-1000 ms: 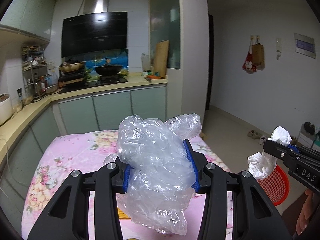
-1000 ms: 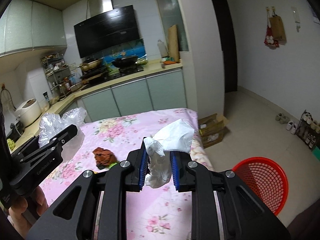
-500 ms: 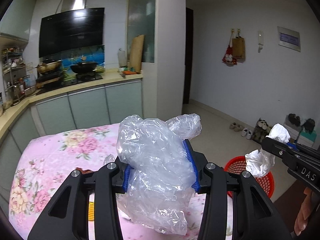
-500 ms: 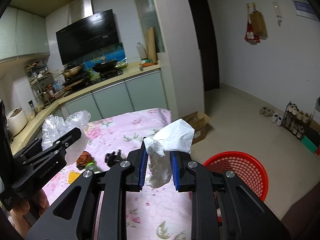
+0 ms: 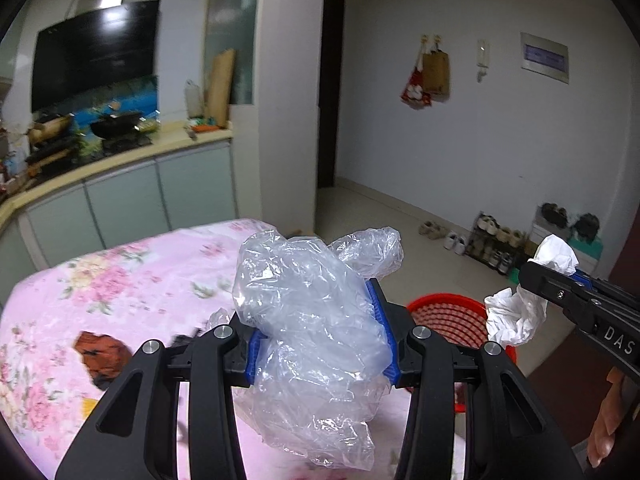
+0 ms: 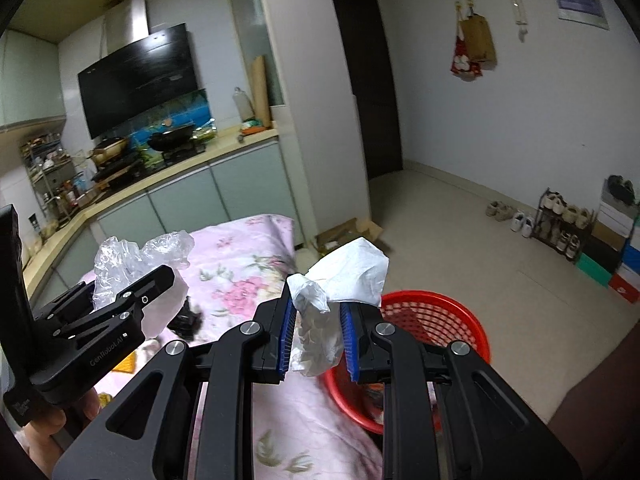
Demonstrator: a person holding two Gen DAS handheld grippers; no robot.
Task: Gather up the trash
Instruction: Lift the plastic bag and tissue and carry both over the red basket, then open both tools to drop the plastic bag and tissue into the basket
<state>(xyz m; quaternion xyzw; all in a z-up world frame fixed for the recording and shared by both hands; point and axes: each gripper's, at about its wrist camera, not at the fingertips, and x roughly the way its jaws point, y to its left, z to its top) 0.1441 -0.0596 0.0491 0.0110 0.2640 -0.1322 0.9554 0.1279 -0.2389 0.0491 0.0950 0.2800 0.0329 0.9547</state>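
A crumpled clear plastic bag (image 5: 316, 332) fills the lower centre of the left wrist view, clamped between the blue pads (image 5: 380, 332) of the left hand-held gripper (image 5: 320, 336). Its long axis runs roughly up and down the frame, one puffed end rising to the upper right above the fingers, the other hanging below them.

In the right wrist view a white crumpled tissue (image 6: 340, 292) sits at centre, pinched by the right hand-held gripper (image 6: 318, 340); its jaws are closed on the lower part, and the broader end flares up and to the right. The wad stands mostly upright.

Just behind and below the tissue, at lower right of that frame, is a red mesh basket (image 6: 452, 312) on the floor. To the left lies the surface with a pink floral cloth (image 6: 244, 272), carrying a dark scrap (image 6: 186, 320) and, in the left wrist view, a brown scrap (image 5: 102, 356) at lower left.
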